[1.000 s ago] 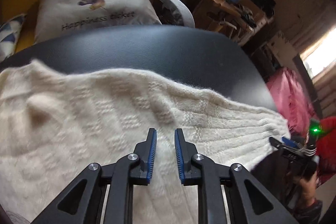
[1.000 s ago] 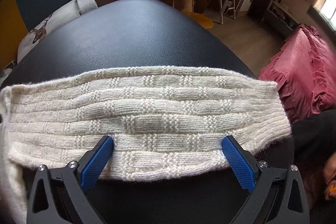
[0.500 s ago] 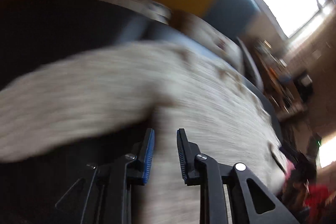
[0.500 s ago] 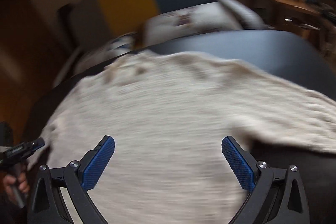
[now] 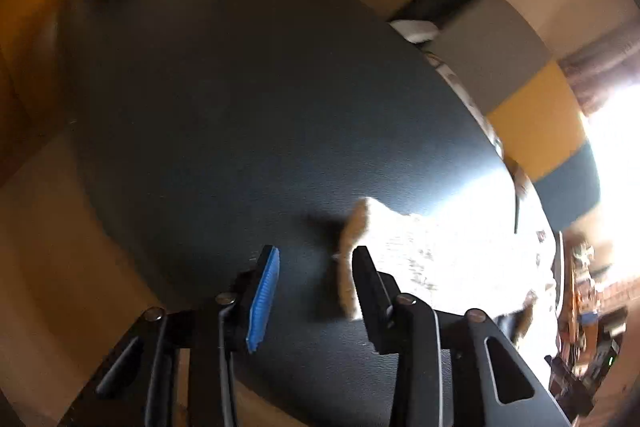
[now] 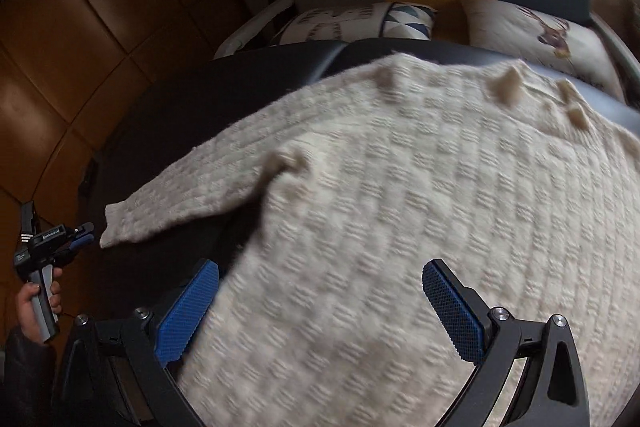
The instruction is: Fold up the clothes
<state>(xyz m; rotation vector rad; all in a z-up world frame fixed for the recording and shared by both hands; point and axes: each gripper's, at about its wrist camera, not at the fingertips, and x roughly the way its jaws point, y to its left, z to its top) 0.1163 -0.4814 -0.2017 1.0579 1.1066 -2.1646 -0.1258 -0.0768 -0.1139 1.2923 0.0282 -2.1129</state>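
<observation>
Almost nothing can be read here. In the right wrist view, the left gripper [image 6: 86, 233] (held in a hand at the far left edge) carries a small white label on its dark body, but the lettering is too small to make out, and the patterned cushion [image 6: 352, 21] behind the table shows dark blurred marks that may be letters, though no word can be told.

Left tongs [image 5: 312, 291] stand parted over the dark tabletop [image 5: 240, 115], nothing between the fingers. The cream knit sweater [image 5: 440, 255] lies at four o'clock, overexposed; its sleeve edge sits just beside the right-hand finger [image 5: 370, 287]; whether they touch is indeterminate. A grey, yellow and blue chair back [image 5: 532, 115] stands at two o'clock.
</observation>
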